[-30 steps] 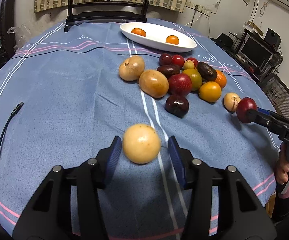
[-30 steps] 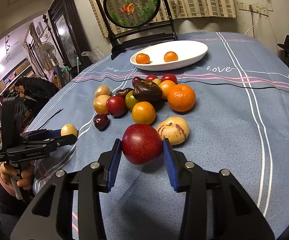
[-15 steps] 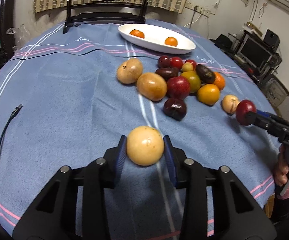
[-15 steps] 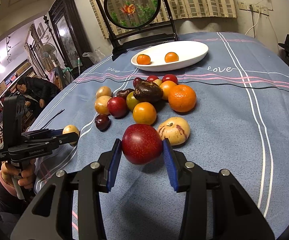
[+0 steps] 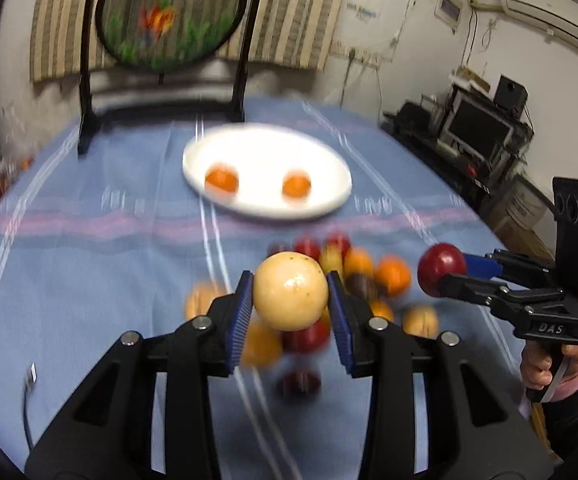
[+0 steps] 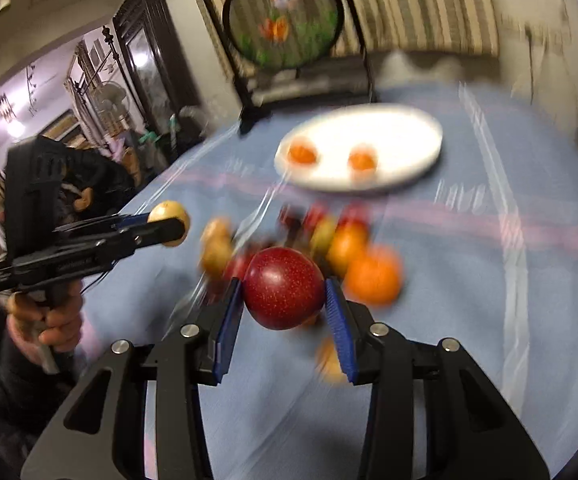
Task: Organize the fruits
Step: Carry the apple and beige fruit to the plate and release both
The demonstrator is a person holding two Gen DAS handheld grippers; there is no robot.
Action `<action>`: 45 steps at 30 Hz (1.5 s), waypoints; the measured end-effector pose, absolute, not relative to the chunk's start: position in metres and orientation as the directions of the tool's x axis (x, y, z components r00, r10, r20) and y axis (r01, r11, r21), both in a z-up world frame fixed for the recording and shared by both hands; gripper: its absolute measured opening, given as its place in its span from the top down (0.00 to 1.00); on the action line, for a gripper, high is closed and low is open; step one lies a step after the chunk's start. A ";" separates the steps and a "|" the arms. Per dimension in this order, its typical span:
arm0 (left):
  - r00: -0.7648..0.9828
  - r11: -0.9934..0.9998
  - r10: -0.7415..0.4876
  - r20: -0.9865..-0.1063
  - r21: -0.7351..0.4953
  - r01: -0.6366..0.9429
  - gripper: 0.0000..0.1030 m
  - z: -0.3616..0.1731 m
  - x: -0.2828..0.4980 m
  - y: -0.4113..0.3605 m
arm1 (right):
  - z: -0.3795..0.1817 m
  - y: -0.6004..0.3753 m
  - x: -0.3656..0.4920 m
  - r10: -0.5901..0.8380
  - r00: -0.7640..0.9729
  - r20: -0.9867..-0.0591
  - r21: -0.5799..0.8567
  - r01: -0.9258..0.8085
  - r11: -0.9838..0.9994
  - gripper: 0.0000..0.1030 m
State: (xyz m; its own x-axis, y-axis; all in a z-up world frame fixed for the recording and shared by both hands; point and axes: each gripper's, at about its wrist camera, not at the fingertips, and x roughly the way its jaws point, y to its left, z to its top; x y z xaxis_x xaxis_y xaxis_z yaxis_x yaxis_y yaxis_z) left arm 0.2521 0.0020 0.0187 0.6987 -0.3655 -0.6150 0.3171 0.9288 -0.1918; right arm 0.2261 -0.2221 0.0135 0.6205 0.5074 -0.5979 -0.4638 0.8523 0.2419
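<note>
My left gripper (image 5: 289, 280) is shut on a pale yellow round fruit (image 5: 291, 298), held above the blue cloth. My right gripper (image 6: 283, 285) is shut on a dark red fruit (image 6: 284, 290), also off the table. Each gripper shows in the other's view: the right one with its red fruit (image 5: 442, 270), the left one with its yellow fruit (image 6: 169, 217). Below and just beyond both lies a blurred pile of several fruits (image 5: 393, 276). Farther back sits a white oval plate (image 5: 325, 200) with two small oranges (image 5: 221, 178).
A black stand with a round embroidered screen (image 5: 171, 16) rises behind the plate. A dark cable (image 5: 29, 384) lies at the cloth's left edge. A desk with a monitor (image 5: 477, 128) stands off the table's right side. A hand (image 5: 537, 368) grips the right handle.
The left jaws closed on the yellow fruit. Both grippers then lifted their fruits off the cloth and moved forward toward the plate, which now looks nearer and blurred.
</note>
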 end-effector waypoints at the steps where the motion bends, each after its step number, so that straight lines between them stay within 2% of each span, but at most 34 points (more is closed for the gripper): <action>1: 0.705 0.930 -0.363 -0.609 -0.191 0.313 0.64 0.022 0.263 -0.001 | 0.017 -0.223 0.242 0.493 0.634 -0.595 0.241 -0.444 0.863 0.59; 6: 0.699 0.934 -0.345 -0.627 -0.158 0.320 0.64 0.018 0.338 -0.031 | 0.007 -0.233 0.343 0.448 0.649 -0.615 0.332 -0.303 0.893 0.59; 10: 0.649 0.942 -0.316 -0.692 -0.147 0.302 0.64 0.003 0.390 -0.042 | -0.012 -0.227 0.396 0.390 0.632 -0.670 0.306 -0.244 0.920 0.59; 16: 0.580 0.946 -0.279 -0.765 -0.114 0.304 0.64 -0.019 0.428 -0.048 | -0.034 -0.222 0.435 0.381 0.572 -0.727 0.301 -0.233 0.925 0.59; 20: 0.559 0.945 -0.281 -0.780 -0.125 0.301 0.63 -0.028 0.436 -0.046 | -0.038 -0.219 0.444 0.384 0.545 -0.745 0.306 -0.233 0.923 0.57; 21: 0.558 0.949 -0.270 -0.784 -0.120 0.290 0.61 -0.031 0.437 -0.045 | -0.039 -0.219 0.445 0.389 0.532 -0.752 0.313 -0.231 0.921 0.57; 23: 0.591 0.961 -0.228 -0.774 -0.082 0.264 0.27 -0.028 0.432 -0.043 | -0.039 -0.222 0.442 0.408 0.523 -0.749 0.335 -0.232 0.913 0.53; 27: 0.667 0.967 -0.209 -0.715 -0.049 0.251 0.12 -0.003 0.407 -0.036 | -0.022 -0.232 0.420 0.440 0.573 -0.692 0.367 -0.246 0.897 0.43; 32: 0.740 0.980 -0.187 -0.646 -0.070 0.186 0.05 0.016 0.351 -0.013 | -0.002 -0.241 0.371 0.459 0.627 -0.630 0.369 -0.279 0.887 0.42; 36: 0.752 0.977 -0.207 -0.626 -0.174 0.124 0.05 0.003 0.303 0.012 | -0.004 -0.246 0.322 0.439 0.665 -0.604 0.336 -0.287 0.897 0.42; 40: 0.719 0.957 -0.249 -0.649 -0.280 0.078 0.05 -0.020 0.277 0.035 | -0.018 -0.250 0.279 0.447 0.649 -0.616 0.341 -0.292 0.894 0.42; 45: 0.727 0.953 -0.254 -0.638 -0.294 0.075 0.05 -0.026 0.250 0.049 | -0.025 -0.256 0.238 0.498 0.629 -0.597 0.387 -0.318 0.866 0.42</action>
